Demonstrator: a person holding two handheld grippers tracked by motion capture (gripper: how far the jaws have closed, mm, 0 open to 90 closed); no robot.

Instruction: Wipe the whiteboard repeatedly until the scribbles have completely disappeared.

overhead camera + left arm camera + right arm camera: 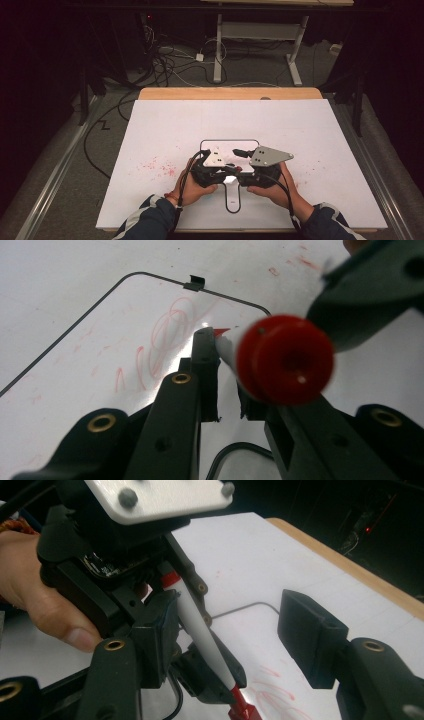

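A small whiteboard (249, 143) with a thin black rim and a handle lies on the table, with red scribbles (167, 335) on it. My left gripper (225, 355) is shut on a white marker (285, 360); its red butt end faces the camera and its red tip (239, 704) points down at the board. My right gripper (230, 600) stands open. The marker's body (197, 622) passes just beside its left pad (155, 635), and the right pad is well clear. In the high view both grippers (220, 167) (245, 157) are side by side over the board's near half.
A large white sheet (300, 130) covers the wooden table (230, 93), with red smears (160, 167) left of the board. A hand (40, 600) holds the left gripper. Cables and a desk frame (218, 50) stand on the floor beyond the far edge.
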